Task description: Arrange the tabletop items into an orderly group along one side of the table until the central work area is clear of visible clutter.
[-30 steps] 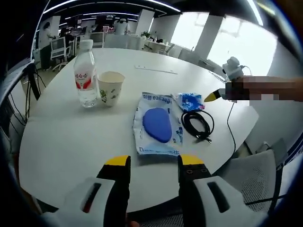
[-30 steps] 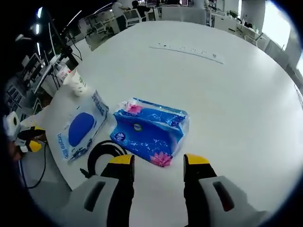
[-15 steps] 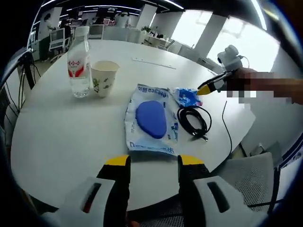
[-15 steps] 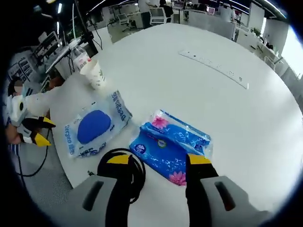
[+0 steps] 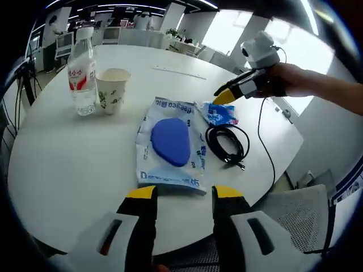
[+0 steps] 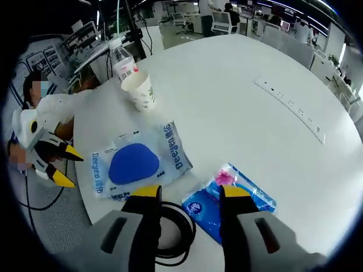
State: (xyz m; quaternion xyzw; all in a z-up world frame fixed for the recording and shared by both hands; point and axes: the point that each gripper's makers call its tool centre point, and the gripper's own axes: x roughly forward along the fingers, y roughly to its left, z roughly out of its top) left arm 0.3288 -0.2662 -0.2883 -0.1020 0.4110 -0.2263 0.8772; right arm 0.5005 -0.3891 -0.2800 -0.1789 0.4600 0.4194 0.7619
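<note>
Nearest the table's [image 5: 68, 187] front edge, the left gripper [image 5: 182, 195] hung with its jaws apart and empty, just short of the wet-wipes pack [image 5: 169, 144], which lay flat near that edge. That pack looked soft and slick, so a pinch on its sealed end seam would probably hold best. Beside it, toward the right edge, lay the black cable [image 5: 228, 144], limp and light, best lifted through its coil. Just beyond sat the tissue pack [image 5: 218, 113], squashy and light, with the right gripper [image 6: 187, 194] above it, jaws open and empty. Farthest back stood the paper cup [image 5: 112, 90], thin and easily crushed, and the water bottle [image 5: 81, 72], heavier and best gripped at its middle.
</note>
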